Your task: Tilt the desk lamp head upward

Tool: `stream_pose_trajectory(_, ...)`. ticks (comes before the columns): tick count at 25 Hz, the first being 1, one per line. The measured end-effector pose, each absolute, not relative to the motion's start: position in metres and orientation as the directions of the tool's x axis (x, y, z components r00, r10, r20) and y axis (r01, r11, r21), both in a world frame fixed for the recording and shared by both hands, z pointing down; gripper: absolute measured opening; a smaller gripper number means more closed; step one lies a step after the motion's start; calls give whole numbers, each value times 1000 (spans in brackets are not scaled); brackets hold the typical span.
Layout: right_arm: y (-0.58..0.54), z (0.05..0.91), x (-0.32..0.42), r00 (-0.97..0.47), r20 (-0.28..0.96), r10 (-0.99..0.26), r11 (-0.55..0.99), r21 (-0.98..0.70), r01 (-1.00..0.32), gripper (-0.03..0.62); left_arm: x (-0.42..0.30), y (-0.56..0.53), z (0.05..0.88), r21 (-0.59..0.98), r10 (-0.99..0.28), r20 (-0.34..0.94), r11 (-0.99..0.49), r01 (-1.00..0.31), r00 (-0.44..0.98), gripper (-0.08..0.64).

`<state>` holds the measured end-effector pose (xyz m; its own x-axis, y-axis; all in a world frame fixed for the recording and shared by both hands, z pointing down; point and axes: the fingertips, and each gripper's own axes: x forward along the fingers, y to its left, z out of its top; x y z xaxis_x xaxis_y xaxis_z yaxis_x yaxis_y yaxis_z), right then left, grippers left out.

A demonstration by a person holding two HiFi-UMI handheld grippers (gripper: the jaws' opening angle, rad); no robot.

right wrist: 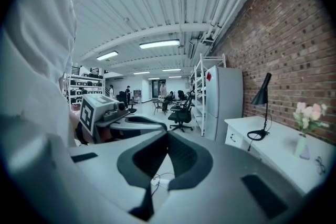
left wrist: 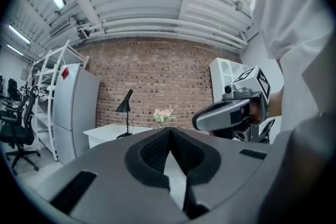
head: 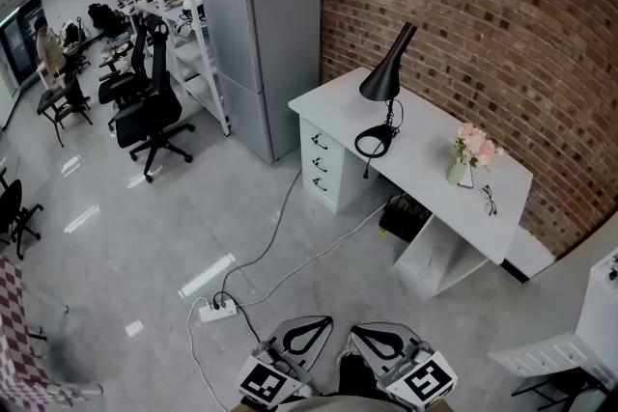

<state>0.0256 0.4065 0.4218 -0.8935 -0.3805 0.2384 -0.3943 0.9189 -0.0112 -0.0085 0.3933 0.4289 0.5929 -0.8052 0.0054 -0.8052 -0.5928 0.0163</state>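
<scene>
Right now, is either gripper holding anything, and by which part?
Nothing is held: the left gripper and the right gripper both have jaws closed on empty air, far from the desk lamp.

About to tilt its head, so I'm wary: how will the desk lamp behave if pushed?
With its cone head high on a thin stem, the desk lamp may rock or tip. Its ring base could slide on the smooth desk.
</scene>
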Motion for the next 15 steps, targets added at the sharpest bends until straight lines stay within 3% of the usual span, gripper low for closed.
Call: stream_pose_trajectory(15,244,412,75,-922,181,-344,935,-22,-353,15,35,230,418,-20,-844,27,-536,-844,536,3)
